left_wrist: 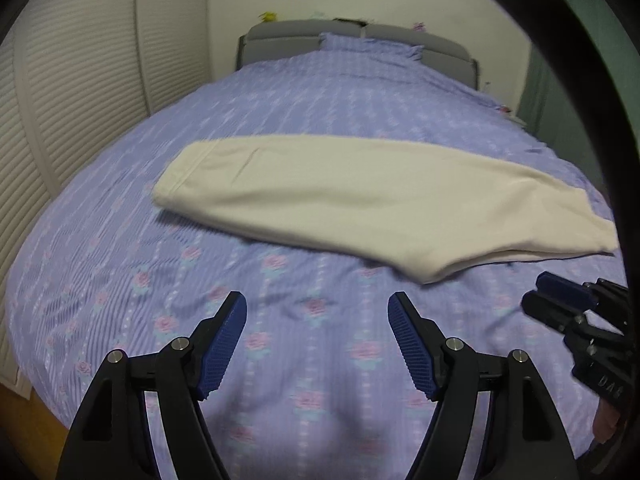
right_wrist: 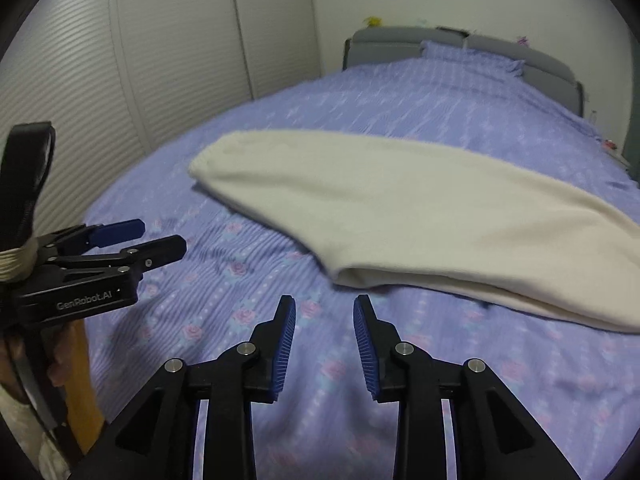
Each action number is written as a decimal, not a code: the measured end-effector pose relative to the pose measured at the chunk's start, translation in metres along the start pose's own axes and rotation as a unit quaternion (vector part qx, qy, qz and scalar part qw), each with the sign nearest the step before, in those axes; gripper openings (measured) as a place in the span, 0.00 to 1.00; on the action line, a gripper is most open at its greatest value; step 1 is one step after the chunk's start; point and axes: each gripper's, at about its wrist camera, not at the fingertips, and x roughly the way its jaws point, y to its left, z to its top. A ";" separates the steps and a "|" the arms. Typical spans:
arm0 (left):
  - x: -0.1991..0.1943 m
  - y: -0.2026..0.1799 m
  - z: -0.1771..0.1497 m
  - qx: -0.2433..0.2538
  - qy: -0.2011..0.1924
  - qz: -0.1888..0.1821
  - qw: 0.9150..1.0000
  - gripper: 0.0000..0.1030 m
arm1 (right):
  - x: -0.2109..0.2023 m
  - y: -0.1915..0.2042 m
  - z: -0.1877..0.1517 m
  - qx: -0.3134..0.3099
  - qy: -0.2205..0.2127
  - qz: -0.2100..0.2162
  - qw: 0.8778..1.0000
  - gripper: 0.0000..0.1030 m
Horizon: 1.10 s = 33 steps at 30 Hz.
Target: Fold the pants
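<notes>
Pants (left_wrist: 360,208), cream and already laid leg over leg, lie as one long band across the floral lilac bedspread (left_wrist: 280,360); the left gripper (left_wrist: 316,320) is spread wide and the right gripper (right_wrist: 324,320) partly apart, both empty and just short of the cloth. For the next fold, I would pinch both layers at one end and carry them flat to the other, keeping edges aligned. Nothing blocks the way; the grey headboard (right_wrist: 440,40) and slatted wardrobe doors (right_wrist: 100,60) stand well apart.

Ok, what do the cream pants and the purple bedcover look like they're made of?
The cream folded pants look like soft, matte knit or fleece: thick rounded fold edges, no sheen. The purple floral bedcover looks like thin woven cotton, perhaps seersucker, judging by its fine puckered stripes.
</notes>
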 end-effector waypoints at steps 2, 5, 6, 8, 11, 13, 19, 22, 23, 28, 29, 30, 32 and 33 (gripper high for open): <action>-0.008 -0.019 0.002 0.013 -0.007 -0.011 1.000 0.71 | -0.024 -0.023 -0.002 0.016 -0.020 -0.019 0.999 0.31; -0.017 -0.054 0.004 0.038 -0.021 -0.035 0.998 0.73 | -0.055 -0.062 -0.005 0.039 -0.041 -0.050 0.997 0.31; -0.019 -0.067 0.005 0.047 -0.026 -0.042 0.998 0.74 | -0.067 -0.079 -0.007 0.050 -0.046 -0.065 0.996 0.31; -0.019 -0.092 0.008 0.060 -0.028 -0.056 0.996 0.75 | -0.084 -0.111 -0.010 0.066 -0.049 -0.092 0.992 0.31; -0.016 -0.133 0.015 0.075 -0.022 -0.083 0.994 0.75 | -0.110 -0.161 -0.014 0.098 -0.061 -0.124 0.986 0.31; -0.014 -0.166 0.022 0.089 -0.016 -0.096 0.991 0.76 | -0.124 -0.190 -0.018 0.112 -0.066 -0.144 0.981 0.31; -0.007 -0.252 0.036 0.120 -0.008 -0.137 0.983 0.78 | -0.172 -0.281 -0.039 0.170 -0.098 -0.211 0.958 0.45; 0.000 -0.295 0.041 0.142 -0.002 -0.158 0.977 0.78 | -0.191 -0.323 -0.052 0.201 -0.107 -0.234 0.945 0.45; 0.002 -0.303 0.042 0.149 -0.001 -0.161 0.976 0.78 | -0.194 -0.336 -0.056 0.211 -0.105 -0.243 0.941 0.45; 0.018 -0.363 0.066 0.223 -0.019 -0.192 0.955 0.78 | -0.209 -0.391 -0.073 0.253 -0.102 -0.266 0.925 0.45; 0.020 -0.370 0.071 0.236 -0.024 -0.199 0.951 0.78 | -0.210 -0.398 -0.076 0.262 -0.102 -0.271 0.921 0.45; 0.026 -0.381 0.080 0.253 -0.030 -0.209 0.944 0.78 | -0.210 -0.405 -0.078 0.269 -0.105 -0.273 0.918 0.45; 0.042 -0.403 0.101 0.282 -0.031 -0.234 0.930 0.78 | -0.207 -0.414 -0.084 0.281 -0.111 -0.274 0.913 0.45; 0.048 -0.409 0.108 0.288 -0.031 -0.242 0.926 0.78 | -0.203 -0.417 -0.086 0.286 -0.114 -0.276 0.910 0.45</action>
